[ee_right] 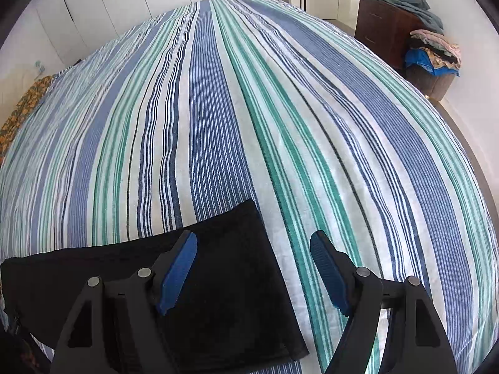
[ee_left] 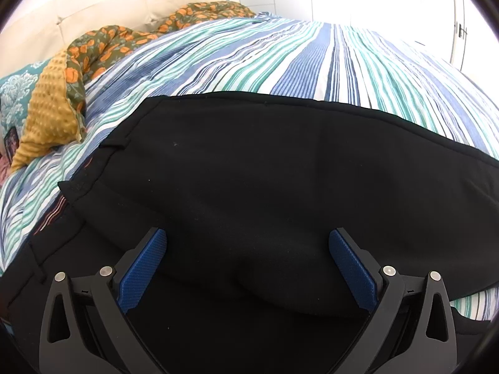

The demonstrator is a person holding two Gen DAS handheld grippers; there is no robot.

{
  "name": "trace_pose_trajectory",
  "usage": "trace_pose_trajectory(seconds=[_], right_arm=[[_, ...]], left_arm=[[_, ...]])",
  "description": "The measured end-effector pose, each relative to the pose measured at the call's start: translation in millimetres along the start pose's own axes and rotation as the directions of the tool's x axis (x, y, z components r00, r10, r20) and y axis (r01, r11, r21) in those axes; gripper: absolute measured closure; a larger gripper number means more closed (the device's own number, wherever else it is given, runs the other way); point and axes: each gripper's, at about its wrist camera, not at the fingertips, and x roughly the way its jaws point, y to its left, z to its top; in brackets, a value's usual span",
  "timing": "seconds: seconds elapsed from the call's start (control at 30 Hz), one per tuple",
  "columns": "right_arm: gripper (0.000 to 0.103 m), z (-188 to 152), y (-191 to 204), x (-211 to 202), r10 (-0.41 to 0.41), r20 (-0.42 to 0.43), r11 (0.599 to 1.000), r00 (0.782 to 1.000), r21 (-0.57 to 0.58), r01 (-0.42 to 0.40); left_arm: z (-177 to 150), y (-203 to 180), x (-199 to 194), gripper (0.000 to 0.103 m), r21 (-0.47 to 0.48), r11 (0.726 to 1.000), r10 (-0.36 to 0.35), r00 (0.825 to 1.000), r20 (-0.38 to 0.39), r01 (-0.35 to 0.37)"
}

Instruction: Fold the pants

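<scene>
Black pants (ee_left: 265, 171) lie flat on the striped bedspread (ee_left: 312, 56), waistband with belt loops at the left. My left gripper (ee_left: 248, 237) is open and empty, hovering over the waist end with blue pads (ee_left: 143, 268) spread wide. In the right wrist view the leg end of the pants (ee_right: 224, 280) lies at the lower left on the bedspread (ee_right: 218, 109), its hem edge running toward the bottom. My right gripper (ee_right: 254, 240) is open and empty, its left finger over the hem corner and its right finger over bare bedspread.
A flowered blanket with a mustard lining (ee_left: 56, 112) is bunched at the head of the bed by a cream headboard (ee_left: 93, 12). A dark dresser (ee_right: 386, 28) and a basket piled with clothes (ee_right: 433, 59) stand beyond the bed's far right corner. White wardrobe doors line the far wall.
</scene>
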Motion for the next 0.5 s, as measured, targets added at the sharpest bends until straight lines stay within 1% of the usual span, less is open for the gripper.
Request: trace_pose_trajectory(seconds=[0.03, 0.07, 0.1, 0.13, 0.17, 0.23, 0.3, 0.4, 0.47, 0.5], right_arm=[[0.038, 1.0, 4.1, 7.5, -0.009, -0.021, 1.0, 1.0, -0.01, 0.009], [0.054, 2.1, 8.0, 12.1, -0.005, -0.033, 1.0, 0.999, -0.018, 0.004], [0.087, 1.0, 12.4, 14.2, -0.005, -0.04, 1.0, 0.999, -0.029, 0.004], [0.094, -0.4, 18.8, 13.8, -0.054, -0.028, 0.997, 0.998, -0.05, 0.053], [0.095, -4.2, 21.7, 4.5, -0.059, 0.009, 0.996, 0.998, -0.069, 0.06], [0.097, -19.8, 28.1, -25.4, -0.035, 0.098, 0.993, 0.995, -0.106, 0.045], [0.098, -45.7, 34.4, -69.8, 0.01, 0.191, 0.988, 0.982, -0.156, 0.02], [0.099, -103.4, 34.2, -143.1, 0.072, 0.302, 0.981, 0.951, -0.193, -0.013], [0.099, -152.7, 28.0, -184.2, 0.1, 0.345, 0.985, 0.933, -0.168, -0.044], [0.099, -177.4, 21.5, -197.8, 0.107, 0.352, 0.989, 0.93, -0.138, -0.061]], left_arm=[[-0.3, -0.1, 0.5, 0.001, -0.001, 1.0, -0.001, 1.0, 0.001, 0.001], [-0.5, 0.6, 1.1, 0.001, -0.003, 1.0, -0.002, 1.0, 0.002, 0.002], [-0.6, 1.1, 1.9, 0.001, -0.005, 1.0, -0.005, 1.0, 0.002, 0.005], [-0.4, 1.7, 2.6, 0.001, -0.009, 1.0, -0.008, 1.0, 0.001, 0.008], [-0.4, 2.2, 3.0, 0.001, -0.011, 1.0, -0.011, 1.0, 0.001, 0.011], [0.0, 2.7, 3.4, 0.001, -0.014, 1.0, -0.014, 1.0, 0.0, 0.014], [0.0, 2.7, 3.2, 0.001, -0.014, 1.0, -0.013, 1.0, 0.0, 0.013], [0.4, 2.1, 3.1, 0.001, -0.01, 1.0, -0.009, 1.0, -0.003, 0.009], [0.8, 1.7, 2.8, 0.001, -0.005, 1.0, -0.001, 1.0, -0.006, 0.001], [1.2, 1.0, 2.4, 0.001, -0.001, 1.0, 0.005, 1.0, -0.008, -0.005]])
